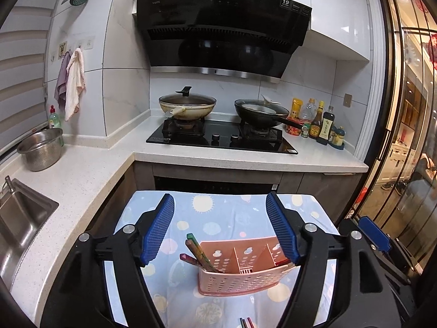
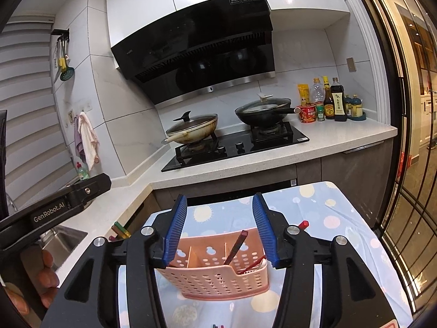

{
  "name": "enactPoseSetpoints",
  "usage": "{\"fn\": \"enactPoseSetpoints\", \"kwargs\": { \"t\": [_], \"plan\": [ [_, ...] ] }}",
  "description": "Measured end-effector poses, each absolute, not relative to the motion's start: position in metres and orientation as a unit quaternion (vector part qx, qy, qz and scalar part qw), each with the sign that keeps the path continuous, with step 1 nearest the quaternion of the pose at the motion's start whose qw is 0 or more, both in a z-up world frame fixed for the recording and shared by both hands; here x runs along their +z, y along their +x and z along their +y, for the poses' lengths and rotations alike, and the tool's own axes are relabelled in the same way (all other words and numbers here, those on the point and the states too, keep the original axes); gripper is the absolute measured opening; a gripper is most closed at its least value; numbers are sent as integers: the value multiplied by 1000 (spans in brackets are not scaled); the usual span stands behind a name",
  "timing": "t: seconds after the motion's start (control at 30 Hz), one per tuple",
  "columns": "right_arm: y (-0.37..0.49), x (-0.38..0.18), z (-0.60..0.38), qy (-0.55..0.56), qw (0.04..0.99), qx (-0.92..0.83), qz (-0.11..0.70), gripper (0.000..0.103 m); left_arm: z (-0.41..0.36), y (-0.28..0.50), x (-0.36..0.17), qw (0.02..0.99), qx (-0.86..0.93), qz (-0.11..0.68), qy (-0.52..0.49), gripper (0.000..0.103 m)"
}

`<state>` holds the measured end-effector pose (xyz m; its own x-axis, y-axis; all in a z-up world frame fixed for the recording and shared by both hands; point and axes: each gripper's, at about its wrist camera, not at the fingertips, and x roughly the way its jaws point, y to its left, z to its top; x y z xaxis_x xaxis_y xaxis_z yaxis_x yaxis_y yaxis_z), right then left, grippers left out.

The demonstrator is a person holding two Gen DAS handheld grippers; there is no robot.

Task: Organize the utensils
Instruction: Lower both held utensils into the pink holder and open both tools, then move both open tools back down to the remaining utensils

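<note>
A pink perforated utensil basket (image 1: 240,276) stands on a small table under a blue patterned cloth (image 1: 218,213). Several coloured chopsticks (image 1: 198,251) lean to the left out of its left compartment. In the right wrist view a dark red chopstick (image 2: 236,247) stands in the right compartment of the basket (image 2: 215,278). More chopstick tips (image 1: 245,322) lie on the cloth at the near edge. My left gripper (image 1: 220,229) is open just short of the basket, with nothing between its pads. My right gripper (image 2: 220,229) is open too, and its pads are bare.
Beyond the table runs an L-shaped counter with a gas hob (image 1: 221,136) bearing two lidded pans. A sink (image 1: 19,218) and a steel colander (image 1: 41,149) are at the left. Sauce bottles (image 2: 327,104) stand at the back right. A glass door (image 1: 404,136) closes off the right side.
</note>
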<state>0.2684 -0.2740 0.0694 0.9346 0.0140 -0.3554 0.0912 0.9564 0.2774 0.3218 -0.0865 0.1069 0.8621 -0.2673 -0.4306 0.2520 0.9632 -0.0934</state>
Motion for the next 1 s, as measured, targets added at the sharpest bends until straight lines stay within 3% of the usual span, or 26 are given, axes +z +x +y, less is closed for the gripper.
{"fn": "enactPoseSetpoints", "kwargs": {
  "t": [0.9, 1.0],
  "plan": [
    [173, 58, -253, 133, 969, 5, 206, 54, -78, 253, 83, 960, -141, 240, 22, 71],
    [157, 47, -247, 129, 967, 6, 221, 54, -73, 236, 72, 958, -143, 248, 22, 78]
  ]
}}
